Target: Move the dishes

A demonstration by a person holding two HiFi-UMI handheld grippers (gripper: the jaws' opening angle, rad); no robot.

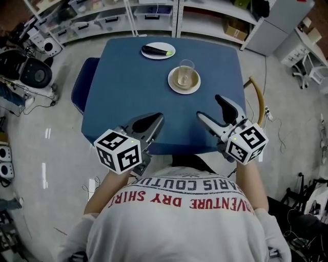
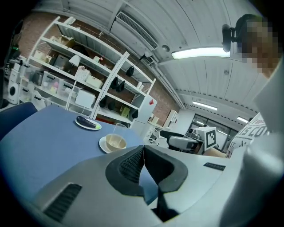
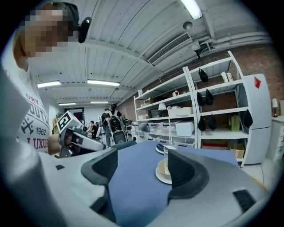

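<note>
On the blue table (image 1: 128,87), a white plate with a dark eggplant (image 1: 158,50) sits at the far edge. Nearer stands a white saucer (image 1: 184,81) carrying a beige bowl and a clear glass (image 1: 186,66). My left gripper (image 1: 158,118) hovers over the table's near edge, shut with nothing between its jaws (image 2: 143,150). My right gripper (image 1: 209,106) is open and empty, just short of the saucer. In the right gripper view the saucer (image 3: 162,174) and glass (image 3: 167,155) show next to the right finger (image 3: 184,170). In the left gripper view, the eggplant plate (image 2: 88,123) and saucer (image 2: 112,143) lie ahead.
A blue chair (image 1: 82,89) stands against the table's left side and a wooden chair (image 1: 256,97) at its right. White shelves (image 1: 154,13) with boxes run along the back. Black equipment (image 1: 25,69) sits on the floor at far left.
</note>
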